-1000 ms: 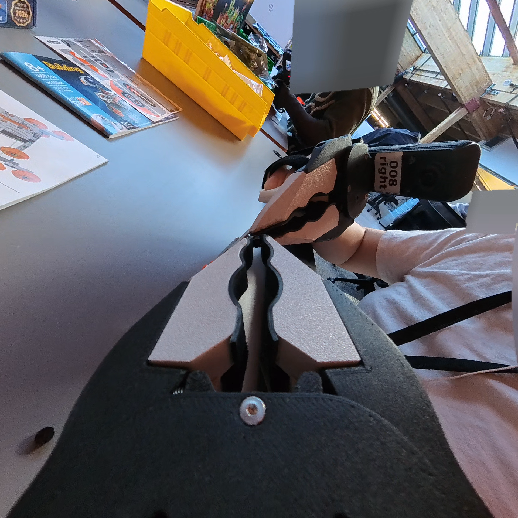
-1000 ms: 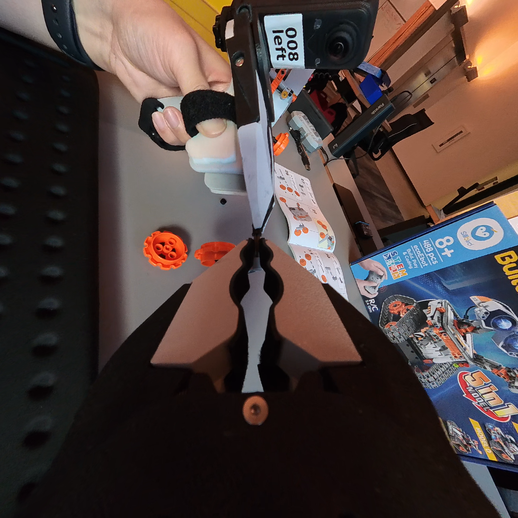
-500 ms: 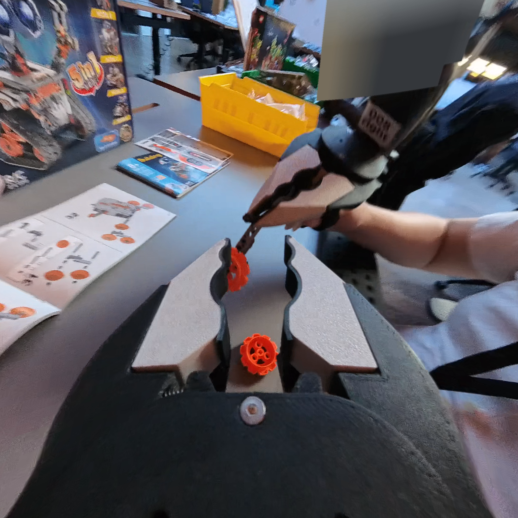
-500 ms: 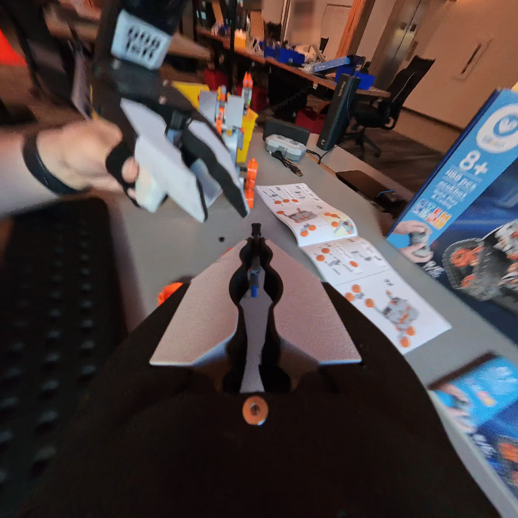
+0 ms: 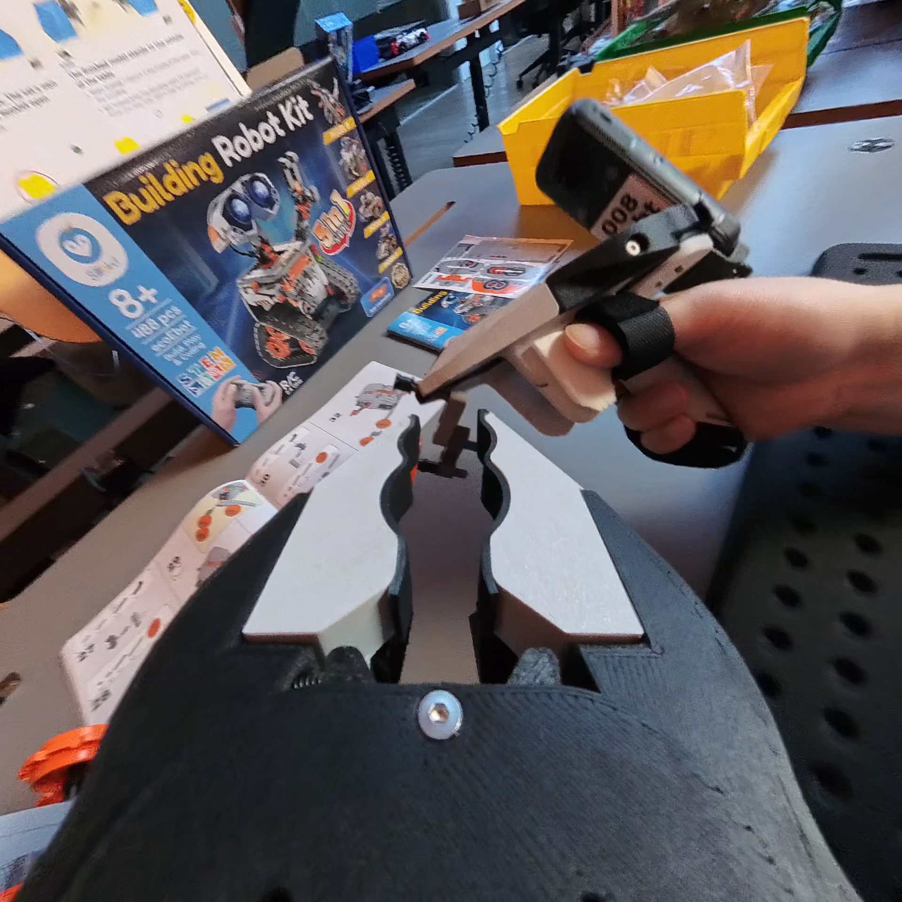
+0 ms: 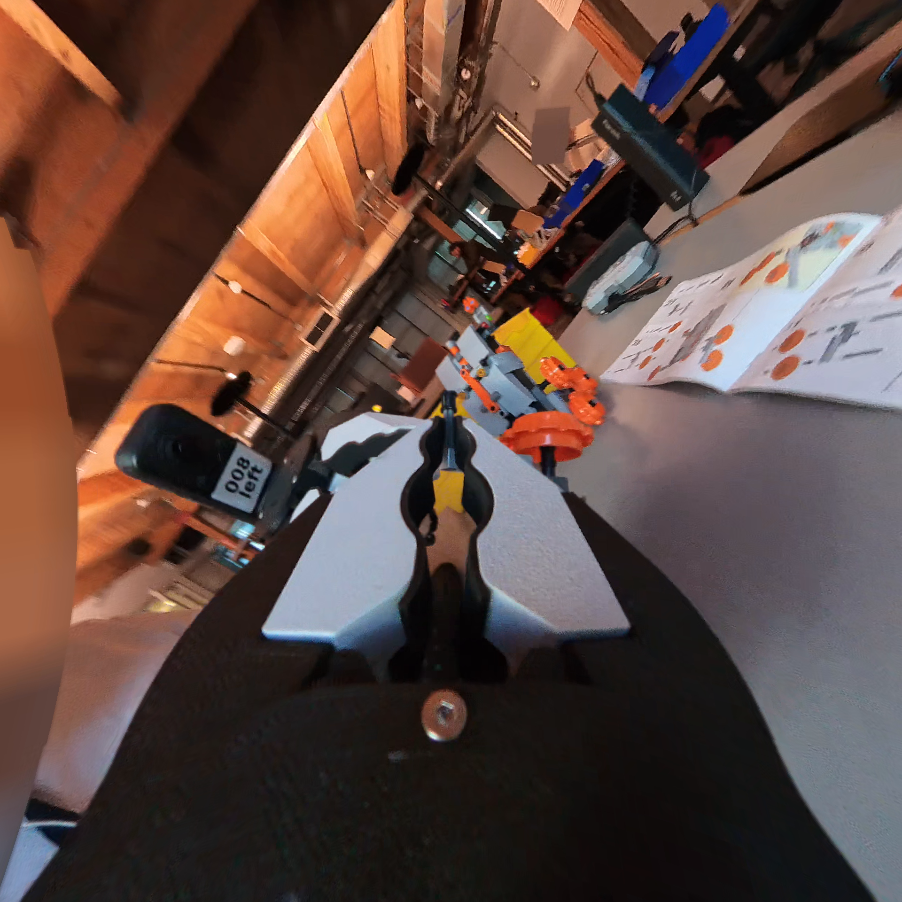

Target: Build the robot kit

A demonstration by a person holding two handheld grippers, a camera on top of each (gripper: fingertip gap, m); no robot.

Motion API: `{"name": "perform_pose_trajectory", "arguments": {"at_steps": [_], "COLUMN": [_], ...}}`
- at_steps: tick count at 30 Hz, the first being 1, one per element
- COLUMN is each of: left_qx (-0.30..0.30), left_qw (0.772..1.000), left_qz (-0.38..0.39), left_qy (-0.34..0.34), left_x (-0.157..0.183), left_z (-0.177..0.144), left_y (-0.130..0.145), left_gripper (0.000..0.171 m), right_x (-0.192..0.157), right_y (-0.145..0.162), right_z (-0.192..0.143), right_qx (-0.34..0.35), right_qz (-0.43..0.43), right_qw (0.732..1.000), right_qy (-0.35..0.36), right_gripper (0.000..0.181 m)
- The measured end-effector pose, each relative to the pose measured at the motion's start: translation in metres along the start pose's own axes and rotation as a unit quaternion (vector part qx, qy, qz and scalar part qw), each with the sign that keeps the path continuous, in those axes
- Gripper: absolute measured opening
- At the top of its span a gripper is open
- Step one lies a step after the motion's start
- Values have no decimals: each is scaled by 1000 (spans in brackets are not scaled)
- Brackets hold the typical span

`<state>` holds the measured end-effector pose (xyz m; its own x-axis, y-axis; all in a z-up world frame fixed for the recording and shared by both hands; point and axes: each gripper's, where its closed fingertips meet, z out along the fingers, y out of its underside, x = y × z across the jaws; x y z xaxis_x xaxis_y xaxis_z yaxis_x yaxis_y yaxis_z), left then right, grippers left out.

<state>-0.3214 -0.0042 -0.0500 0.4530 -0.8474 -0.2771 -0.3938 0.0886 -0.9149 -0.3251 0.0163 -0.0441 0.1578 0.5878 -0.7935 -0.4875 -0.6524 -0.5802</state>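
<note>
My right gripper [image 6: 446, 415] is shut on a thin dark piece [image 6: 447, 451]. An orange toothed wheel [image 6: 544, 434] on a short black axle sits just right of its tips. In the left wrist view the right gripper [image 5: 420, 390], held in a hand, dips from the right. The dark piece [image 5: 451, 439] hangs from it between the fingertips of my open left gripper [image 5: 446, 422]. A bit of the orange wheel [image 5: 414, 471] shows at the left finger's inner side. I cannot tell whether the fingers touch the piece. The left gripper [image 6: 356, 439] also shows in the right wrist view.
A blue robot-kit box [image 5: 219, 254] stands at the left. An open instruction booklet [image 5: 293, 463] lies before it, leaflets [image 5: 478, 288] behind. A yellow bin [image 5: 683, 122] is far right, a black perforated mat [image 5: 830, 537] near right. A grey-orange model [image 6: 507, 376] stands ahead. The tips of both grippers are at nearly the same place. The left tips stand about 20 cm off the grey-orange model [image 6: 507, 376].
My left gripper was shut a second ago and has opened. Both views have swung. The right gripper has brought its dark piece between the left fingers. The loose orange wheel between them is out of sight.
</note>
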Motion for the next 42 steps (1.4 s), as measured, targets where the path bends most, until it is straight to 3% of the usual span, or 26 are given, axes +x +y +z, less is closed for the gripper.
{"name": "perform_pose_trajectory", "arguments": {"at_steps": [6,16,23,27,28,30,34,36,38,42], "left_qx": [-34,-30,7,21,25,42,47,48,47,42], "left_qw": [999,999,998,996,995,992,986,982,978,974], "left_qz": [15,12,3,-13,-5,29,114,141,162,189], "left_qy": [-13,14,58,87,96,112,112,119,121,119], "left_x": [-2,-3,2,1,4,12,25,34,40,44], "left_z": [12,12,-2,-12,-15,-21,-25,-26,-26,-26], "left_y": [14,20,13,15,15,12,12,13,14,18], "left_gripper": [19,7,6,6,6,6,6,6,6,6], "right_x": [4,8,-7,-22,-31,-42,-27,-29,-32,-34], "right_y": [2,10,13,4,5,21,38,42,42,53], "right_z": [5,12,10,-2,-5,-11,-21,-21,-18,-18], "right_qx": [14,18,-26,-50,-63,-130,-235,-249,-244,-256], "right_qz": [53,69,-24,-147,-206,-350,-607,-666,-698,-694], "right_qw": [998,997,999,987,975,925,759,703,673,673], "right_qy": [-13,-17,-21,-31,-47,-67,1,8,14,-7], "right_gripper": [2,2,8,22,29,38,43,40,38,38]}}
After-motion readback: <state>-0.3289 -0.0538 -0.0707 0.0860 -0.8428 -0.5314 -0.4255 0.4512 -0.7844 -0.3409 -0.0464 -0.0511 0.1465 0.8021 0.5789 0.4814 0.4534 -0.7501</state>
